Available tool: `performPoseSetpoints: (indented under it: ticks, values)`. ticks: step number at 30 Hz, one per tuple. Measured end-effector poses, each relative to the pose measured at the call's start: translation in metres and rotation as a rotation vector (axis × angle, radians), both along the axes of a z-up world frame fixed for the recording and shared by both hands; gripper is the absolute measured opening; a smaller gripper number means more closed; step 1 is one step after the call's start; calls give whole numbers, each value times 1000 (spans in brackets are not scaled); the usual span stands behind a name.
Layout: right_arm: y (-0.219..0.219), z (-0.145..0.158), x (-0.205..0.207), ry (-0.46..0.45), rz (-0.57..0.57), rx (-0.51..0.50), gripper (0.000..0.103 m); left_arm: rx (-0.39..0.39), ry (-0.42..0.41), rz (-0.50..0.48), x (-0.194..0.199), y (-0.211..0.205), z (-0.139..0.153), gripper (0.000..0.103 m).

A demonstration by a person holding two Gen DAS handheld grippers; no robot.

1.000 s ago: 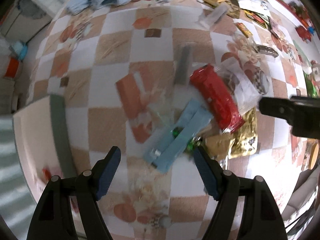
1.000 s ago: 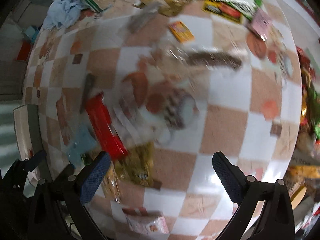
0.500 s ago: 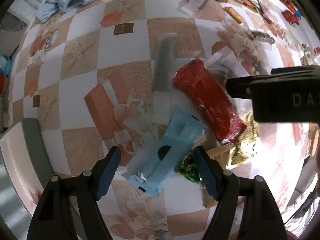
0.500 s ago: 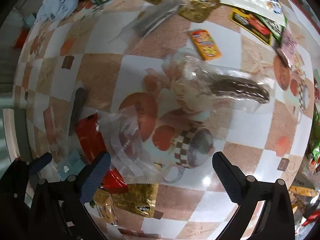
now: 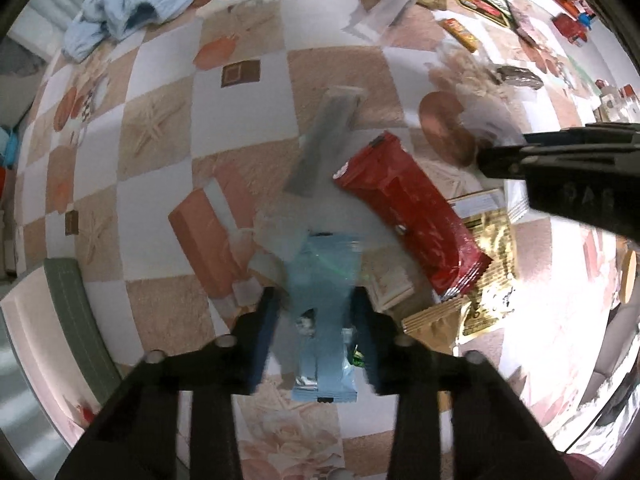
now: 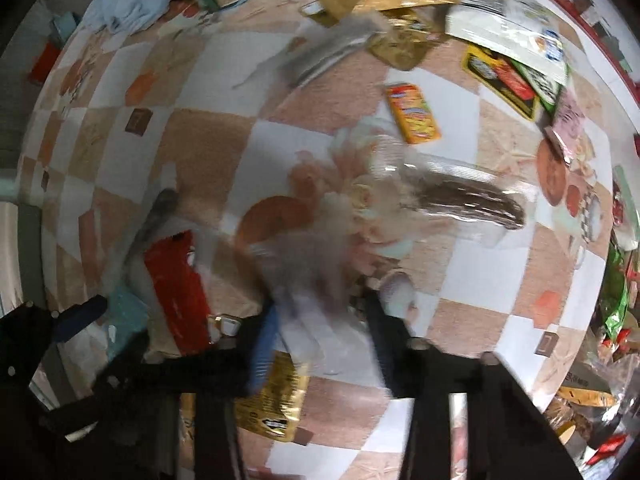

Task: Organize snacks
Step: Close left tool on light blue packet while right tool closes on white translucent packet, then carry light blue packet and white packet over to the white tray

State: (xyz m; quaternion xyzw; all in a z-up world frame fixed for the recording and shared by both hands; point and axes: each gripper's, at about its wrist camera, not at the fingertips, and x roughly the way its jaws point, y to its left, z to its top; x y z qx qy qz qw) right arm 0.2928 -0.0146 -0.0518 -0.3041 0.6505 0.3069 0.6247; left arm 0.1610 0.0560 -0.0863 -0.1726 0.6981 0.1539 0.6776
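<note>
Light-blue snack packet [image 5: 320, 312]: lying just left of the red packet [image 5: 408, 216], long axis running toward left gripper [image 5: 316, 336], whose fingers are closing around it. Right gripper [image 6: 320, 328]: closing on clear wrapper [image 6: 308, 280].

both grippers, left [image 5: 316, 320] and right [image 6: 320, 320], point downward, jaws closing around packets

Clear bag [image 6: 312, 280] blurred; contents unreadable

Left gripper [image 5: 316, 320] fingers closing around blue packet [image 5: 324, 312].
</note>
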Motion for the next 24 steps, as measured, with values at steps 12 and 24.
performPoseSetpoints:
  ticks: [12,24]
  values:
    - [-74,-2,-4,136,-178,45,34,-4,-8,105,-51,13,8,31]
    - [-124,12,-57,150,-211,23,35,15,-12,135,-91,-7,35,31]
